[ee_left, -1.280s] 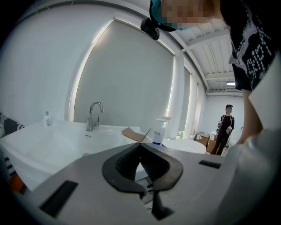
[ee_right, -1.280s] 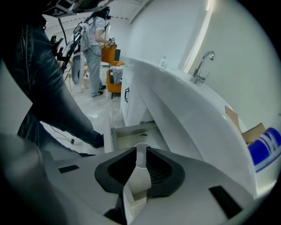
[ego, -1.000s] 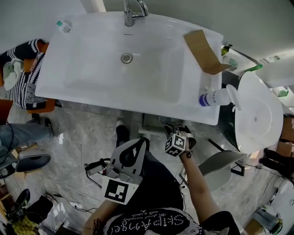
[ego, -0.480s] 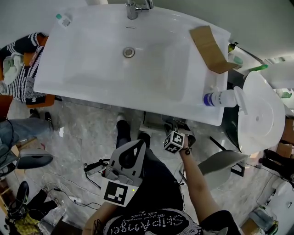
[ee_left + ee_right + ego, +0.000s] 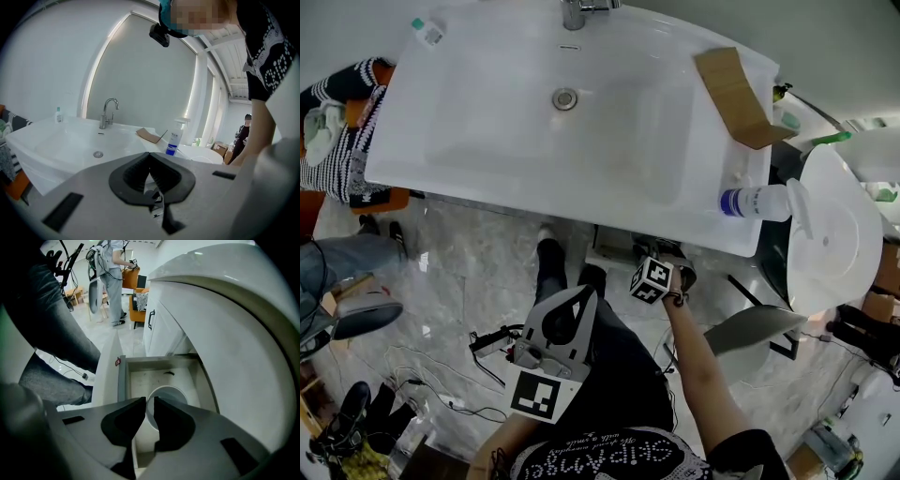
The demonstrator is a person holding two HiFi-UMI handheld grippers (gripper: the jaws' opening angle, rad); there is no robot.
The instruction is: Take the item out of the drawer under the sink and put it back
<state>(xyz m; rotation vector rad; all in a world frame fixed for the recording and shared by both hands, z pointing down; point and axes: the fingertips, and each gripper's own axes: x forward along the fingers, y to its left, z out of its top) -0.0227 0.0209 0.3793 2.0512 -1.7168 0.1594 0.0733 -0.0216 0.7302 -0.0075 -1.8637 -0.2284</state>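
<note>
R gripper (image 5: 150, 401) points steeply down into the open drawer (image 5: 140, 376) under the sink (image 5: 534, 122). Its jaws pinch the near wall of a white round cup (image 5: 169, 397) that sits low in the drawer; can't tell if it touches the floor. Prob. light, stiff, smooth plastic, so slippery. The rim wall is the only hold; bite deep. L gripper (image 5: 150, 158) is pressed together w/ nothing in it.

Head view: tap (image 5: 581, 11) cut off by the top edge; spray bottle (image 5: 755, 202) label too small to read.
Right gripper view: white cup (image 5: 171, 397) — lower half hidden behind the jaws; drawer (image 5: 121, 380) near end likewise hidden. Dark mark (image 5: 168, 373) on drawer floor — too small to identify.
</note>
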